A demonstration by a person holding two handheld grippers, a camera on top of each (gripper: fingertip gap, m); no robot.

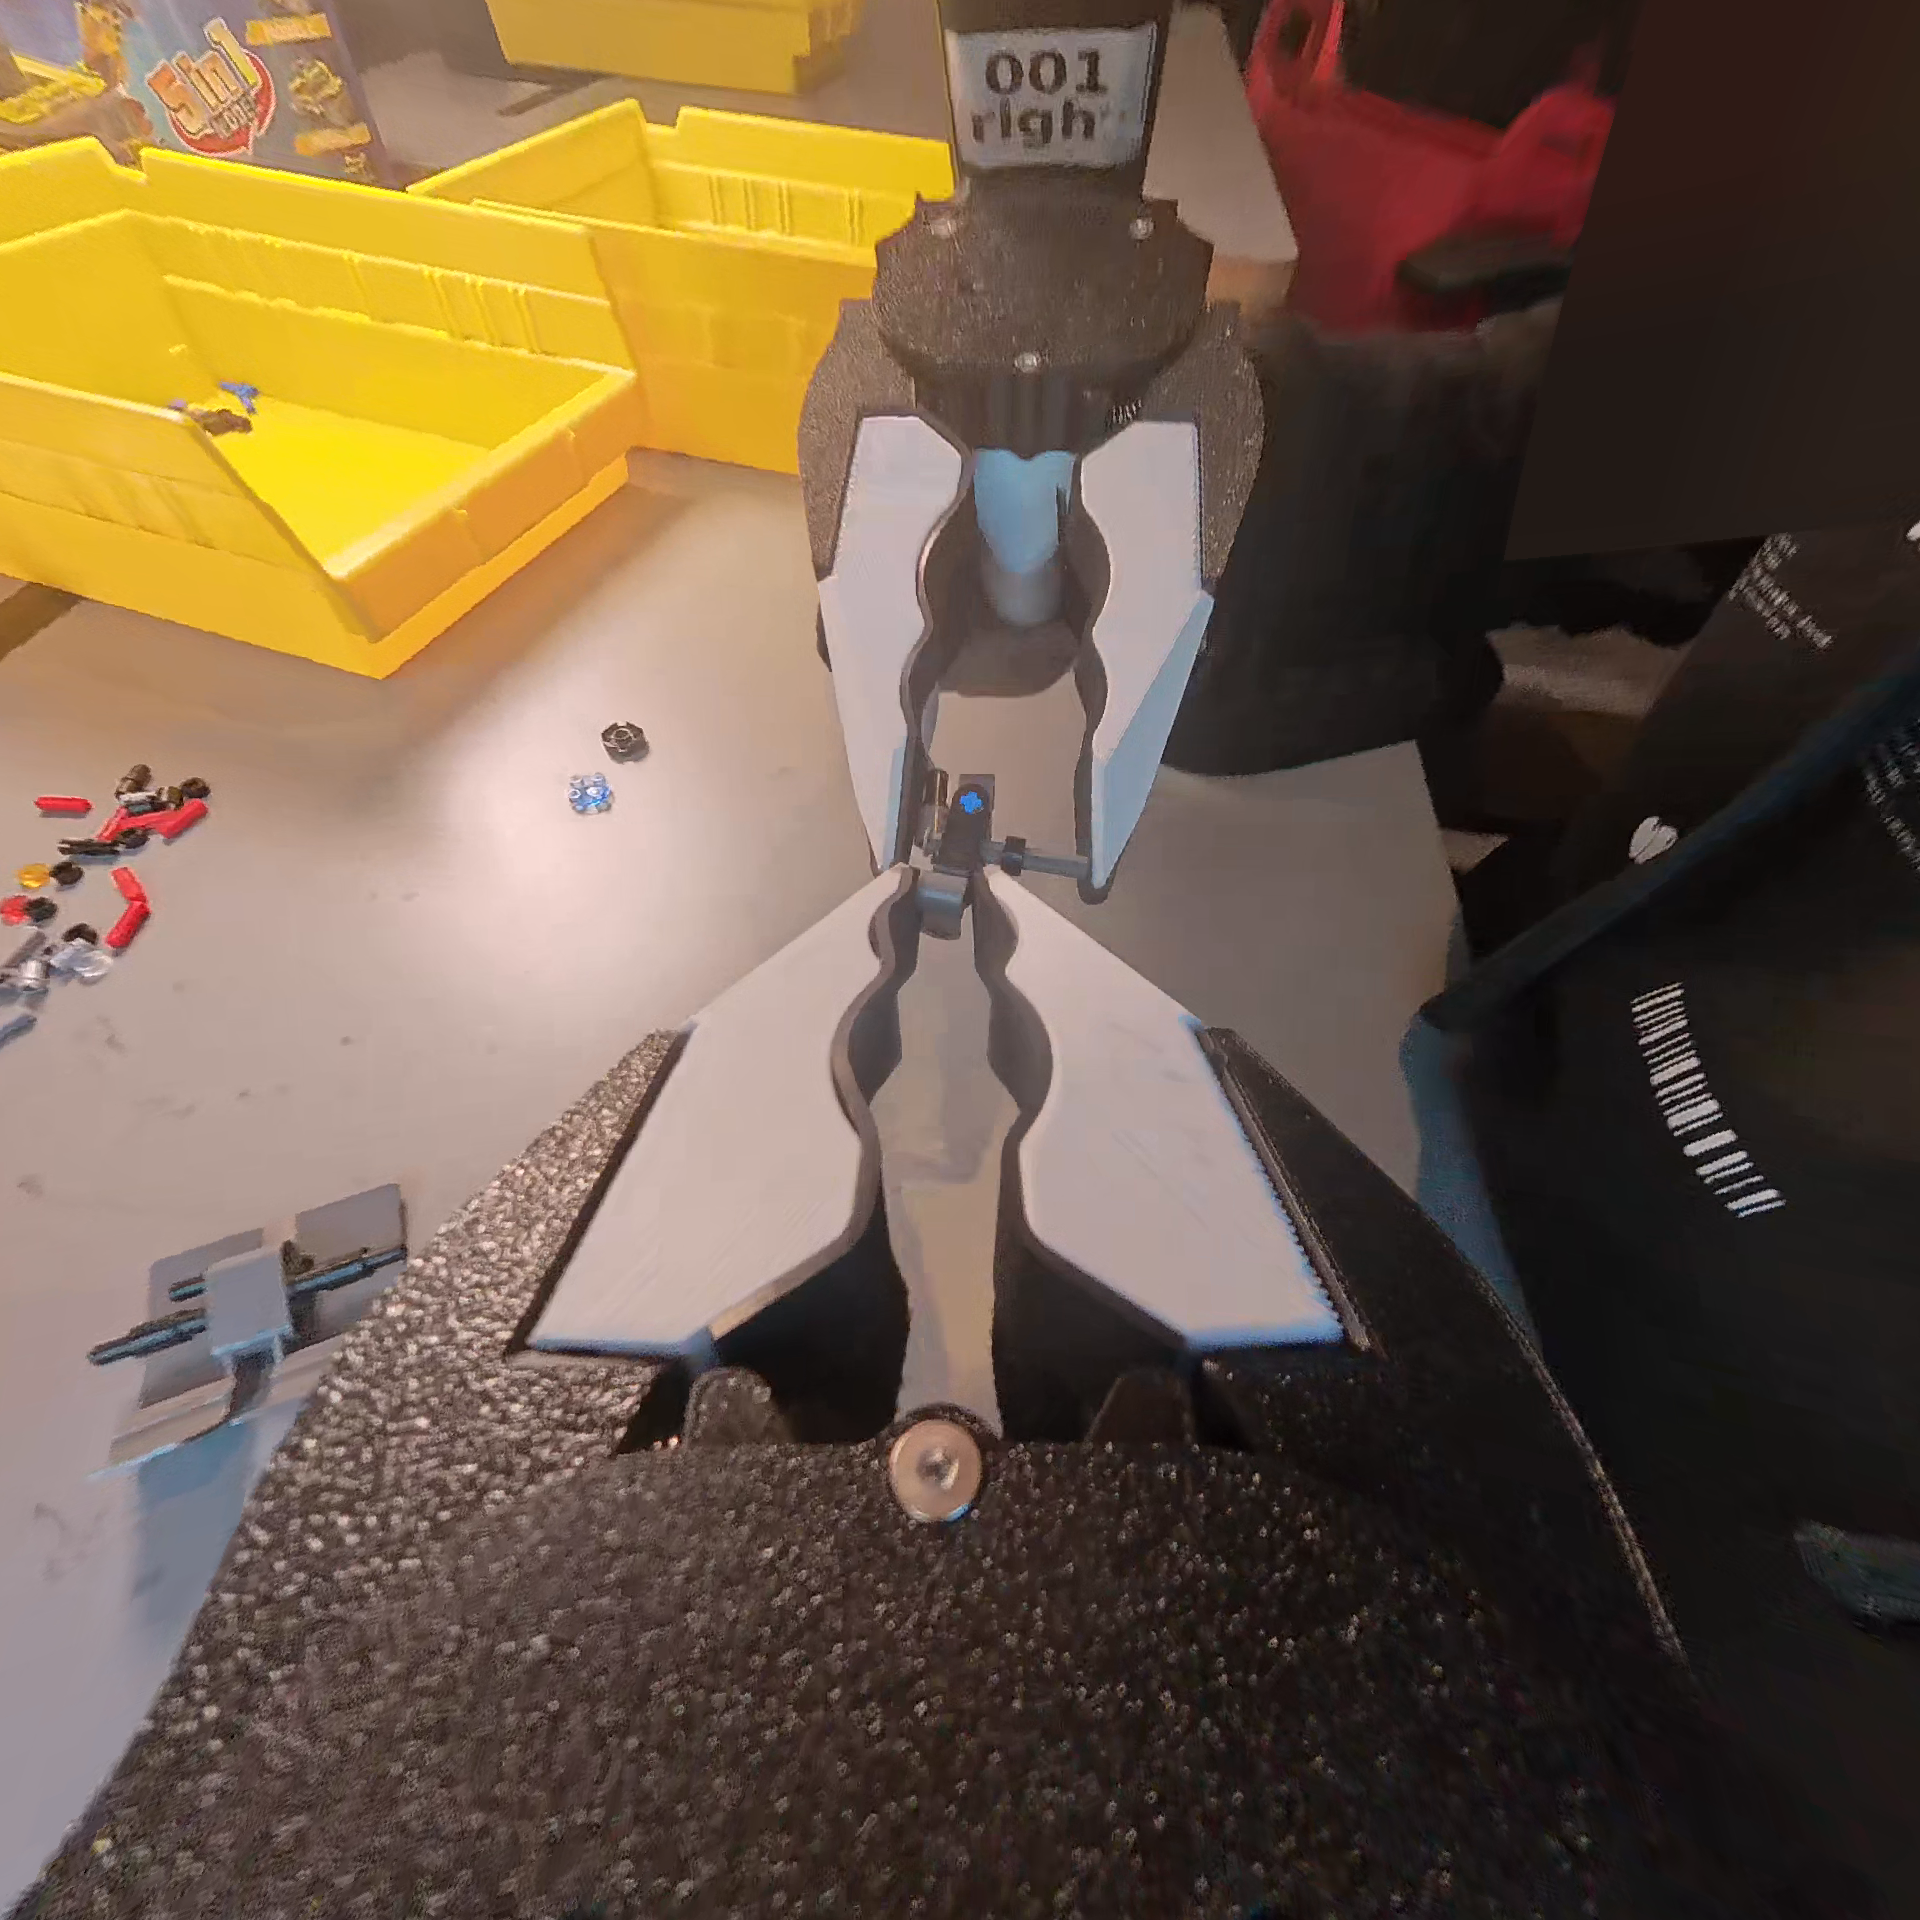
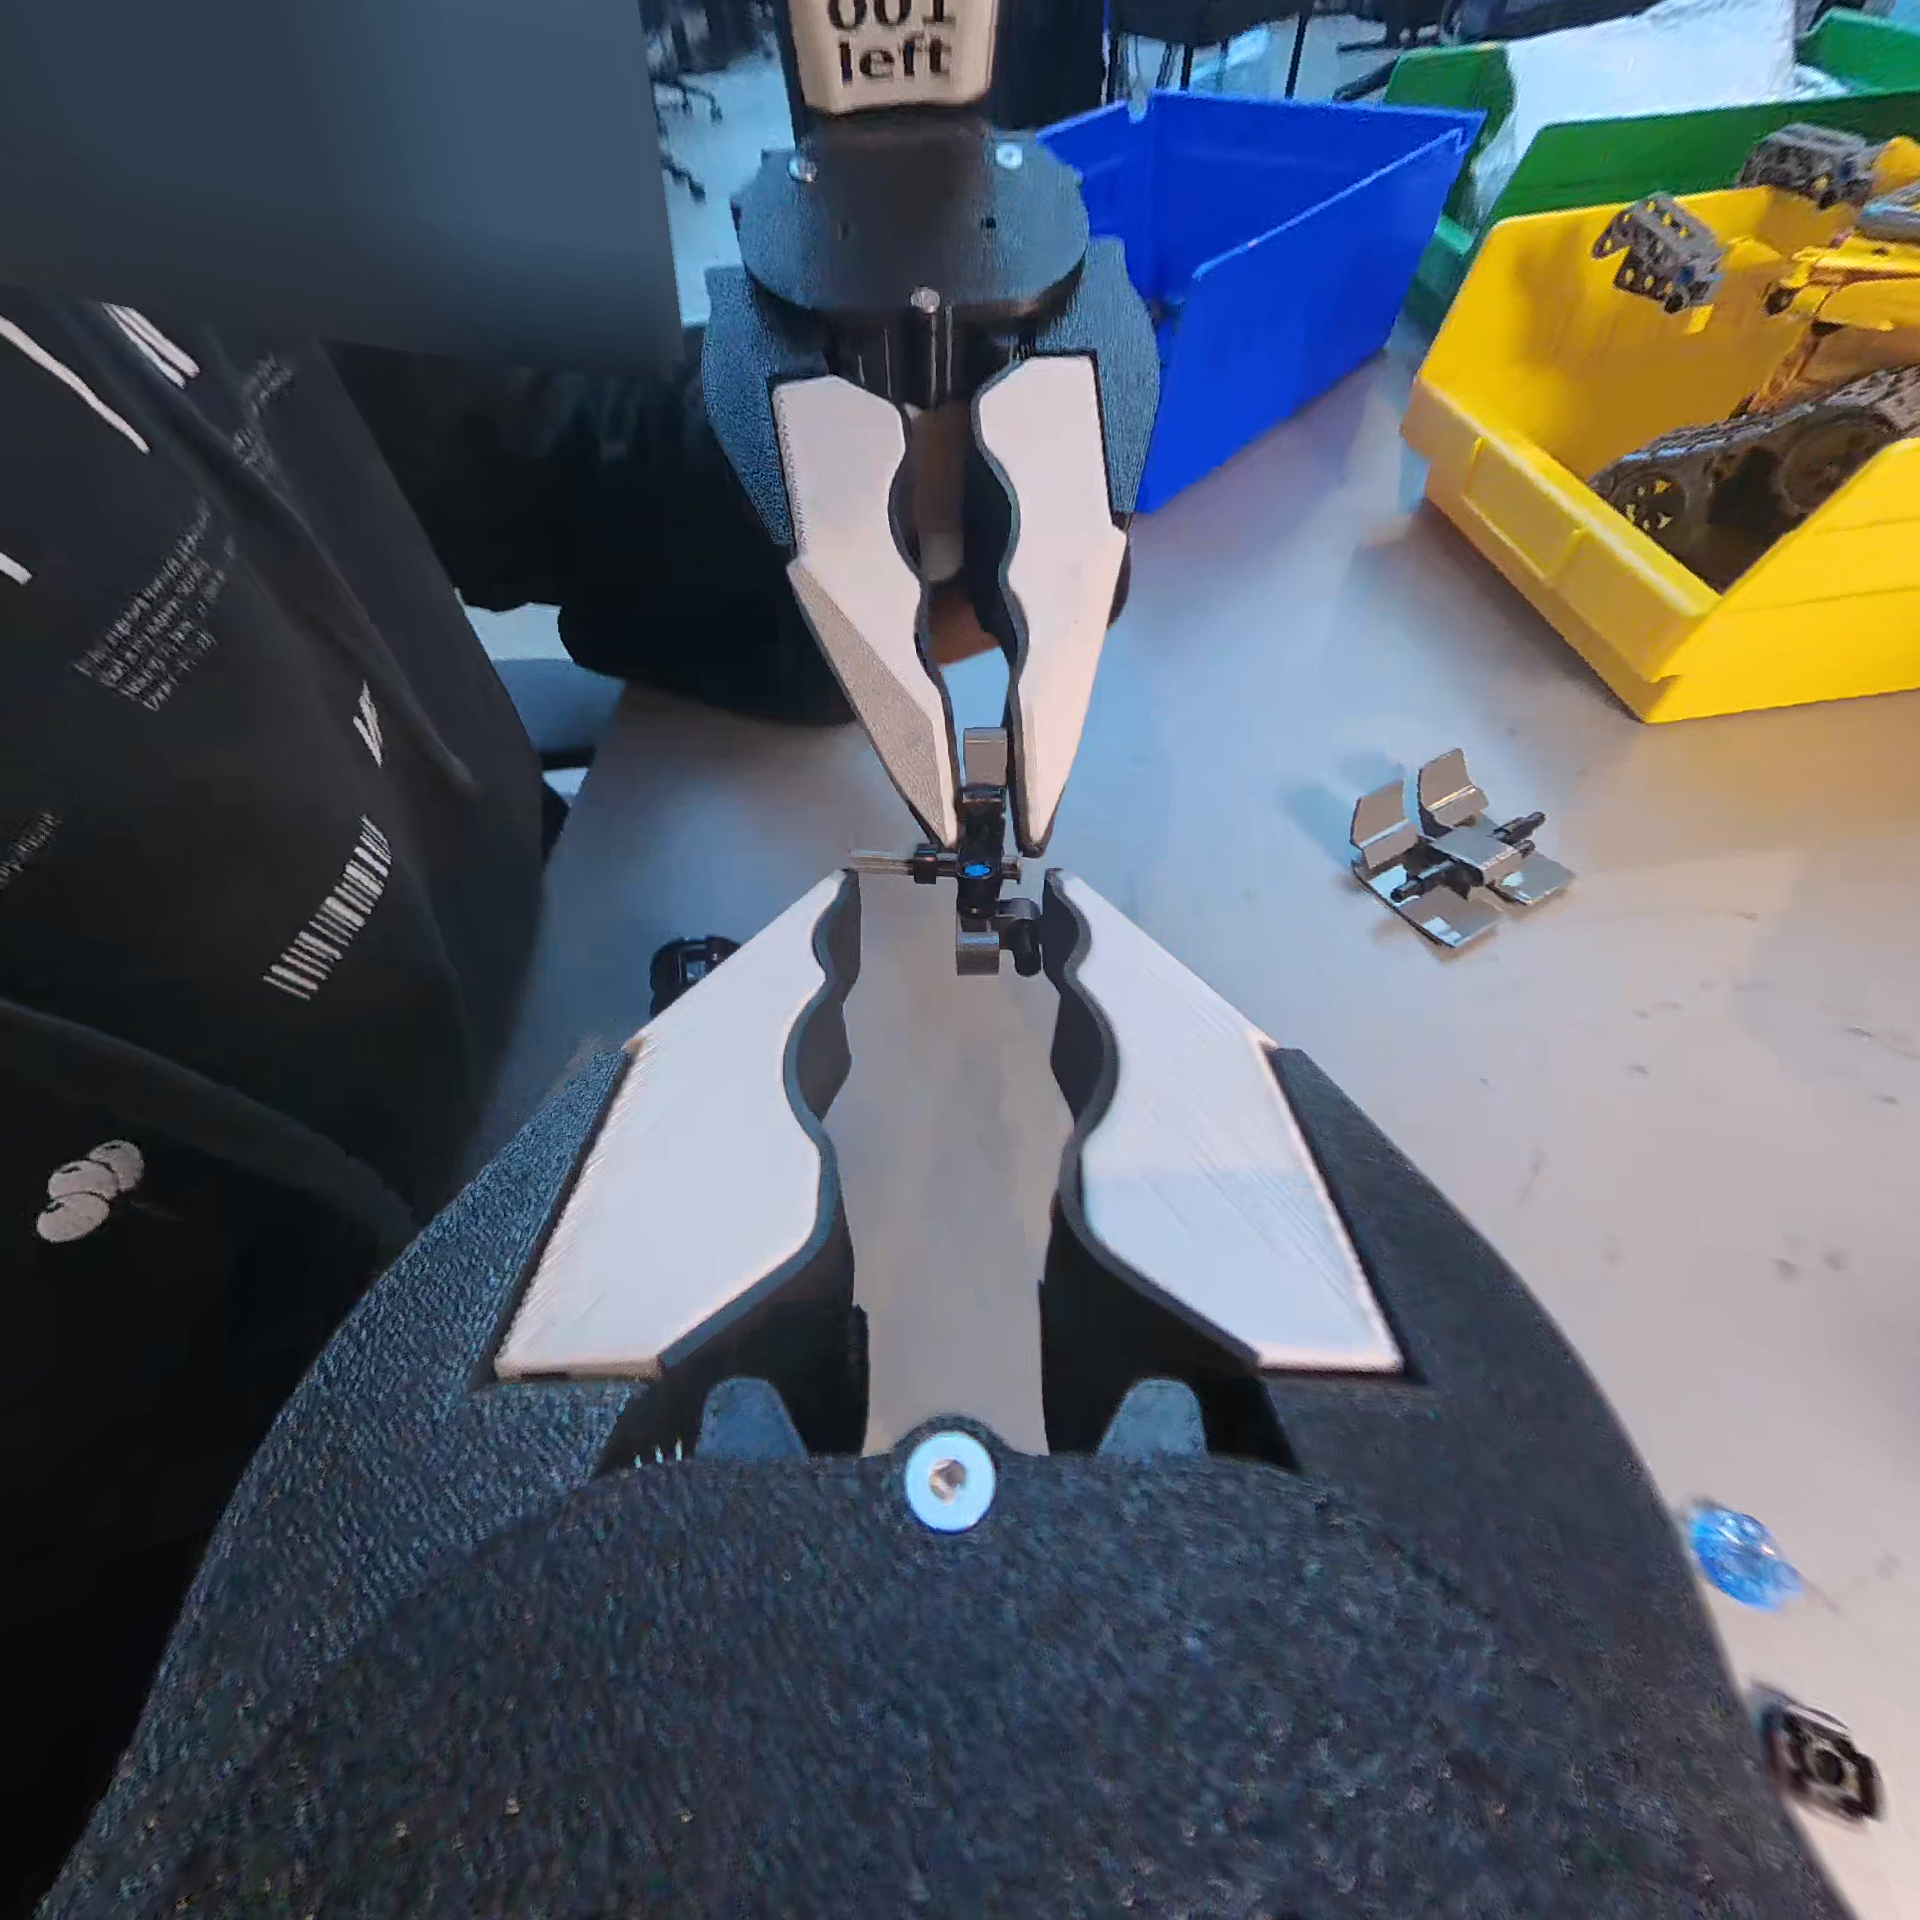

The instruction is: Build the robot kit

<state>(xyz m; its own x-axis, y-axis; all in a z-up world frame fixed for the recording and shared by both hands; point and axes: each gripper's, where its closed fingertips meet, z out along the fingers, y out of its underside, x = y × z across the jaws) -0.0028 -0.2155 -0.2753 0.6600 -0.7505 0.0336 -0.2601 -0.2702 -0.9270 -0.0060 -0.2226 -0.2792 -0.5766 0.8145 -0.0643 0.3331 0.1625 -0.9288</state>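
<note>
Grey tabletop (image 1: 436,1018) is lying under both grippers at frame centre, left gripper (image 1: 940,906) pinching a small dark brick assembly (image 1: 961,842) while right gripper (image 2: 951,883) is standing parted around it.

Two grippers meet tip to tip above a table (image 1: 499,997): in the left wrist view the left gripper (image 1: 943,902) rises from the bottom centre and the right gripper (image 1: 992,831) descends from the top centre, a small brick assembly (image 1: 961,847) between them. Open bins (image 1: 312,499) sit at upper left, loose small parts (image 1: 88,883) at the left edge, a plate-and-axle piece (image 1: 260,1320) at lower left. In the right wrist view a bin holding a tracked model (image 2: 1714,468) occupies the upper right.
</note>
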